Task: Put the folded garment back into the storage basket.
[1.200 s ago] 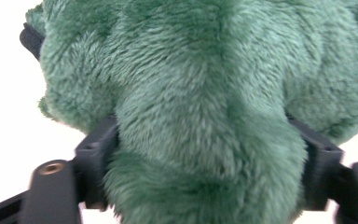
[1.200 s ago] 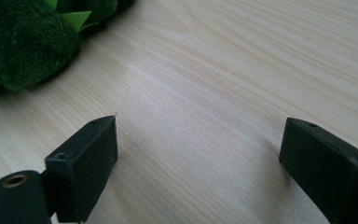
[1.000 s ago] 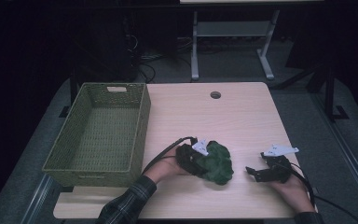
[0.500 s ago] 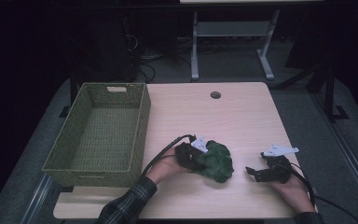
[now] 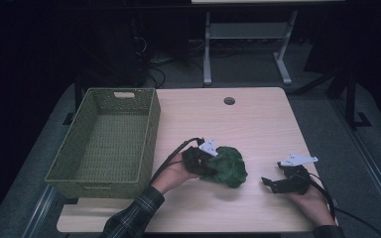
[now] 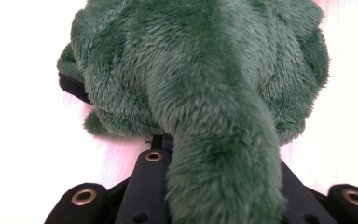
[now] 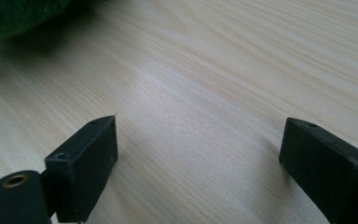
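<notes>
The left gripper (image 5: 213, 159) has just been closing, and the plush (image 5: 226, 165) is what it closed on — in the left gripper view a thick limb of green fur (image 6: 214, 154) runs straight down between the black jaws, which pinch it from both sides; so the grasp looks made, and the toy sits slightly higher and nearer the basket (image 5: 110, 141) than it did a second ago. My reading is that the pick is done and the carry to the basket is about to begin; nothing lies in the basket yet.

Left to right, taking the basket as the mark: the basket stands at the table's (image 5: 258, 124) left edge, woven, green, open at the top; just to its right comes the person's left forearm in a plaid sleeve (image 5: 129, 220), with the gripper's cable (image 5: 171, 156) looping back toward the basket's wall; next the plush, near the basket but apart from it, at the front half of the table; farther right, well apart from the basket, the right gripper (image 5: 273, 183) rests low by the table's front right, its jaws spread wide over bare wood with nothing between them — the right gripper view shows the plush (image 7: 18, 14) off at its top left corner.

The way is short; the basket's near wall is the one thing to clear — the plush must go over the rim — and the trailing cable could catch on it; a grip on one soft limb may let the body swing or slip.
</notes>
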Demonstrator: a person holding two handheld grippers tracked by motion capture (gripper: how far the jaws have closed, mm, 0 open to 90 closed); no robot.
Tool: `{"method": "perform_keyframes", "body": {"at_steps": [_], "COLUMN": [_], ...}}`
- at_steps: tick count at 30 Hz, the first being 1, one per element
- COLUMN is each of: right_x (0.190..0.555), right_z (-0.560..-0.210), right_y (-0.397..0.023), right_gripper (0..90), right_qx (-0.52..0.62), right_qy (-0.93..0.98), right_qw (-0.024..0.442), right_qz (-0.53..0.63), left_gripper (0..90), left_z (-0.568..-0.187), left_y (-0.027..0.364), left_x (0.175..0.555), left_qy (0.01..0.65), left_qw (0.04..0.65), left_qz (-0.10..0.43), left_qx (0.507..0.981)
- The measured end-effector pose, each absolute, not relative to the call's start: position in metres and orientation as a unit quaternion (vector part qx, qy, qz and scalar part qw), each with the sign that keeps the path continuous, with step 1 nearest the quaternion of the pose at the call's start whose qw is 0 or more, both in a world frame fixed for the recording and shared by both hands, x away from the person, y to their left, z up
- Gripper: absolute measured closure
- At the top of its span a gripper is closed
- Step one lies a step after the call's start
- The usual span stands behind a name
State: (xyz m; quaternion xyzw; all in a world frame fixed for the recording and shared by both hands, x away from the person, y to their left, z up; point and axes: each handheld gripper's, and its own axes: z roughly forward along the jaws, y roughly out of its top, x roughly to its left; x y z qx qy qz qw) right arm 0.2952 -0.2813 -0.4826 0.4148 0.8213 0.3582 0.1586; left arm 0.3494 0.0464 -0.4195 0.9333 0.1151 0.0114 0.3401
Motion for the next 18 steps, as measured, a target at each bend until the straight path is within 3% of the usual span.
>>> {"method": "perform_keyframes", "body": {"at_steps": [18], "right_x": [0.295], "right_z": [-0.483], "right_y": [-0.282], "right_gripper": [10.9], "right_qx": [0.414], "right_qy": [0.822], "right_qw": [0.159], "right_qz": [0.358], "left_gripper": [76.5], "left_z": [-0.375], "left_y": [0.061], "left_x": [0.350], "left_qy": [0.134], "left_qw": [0.351], "left_qz": [0.019], "left_qx": [0.926]}}
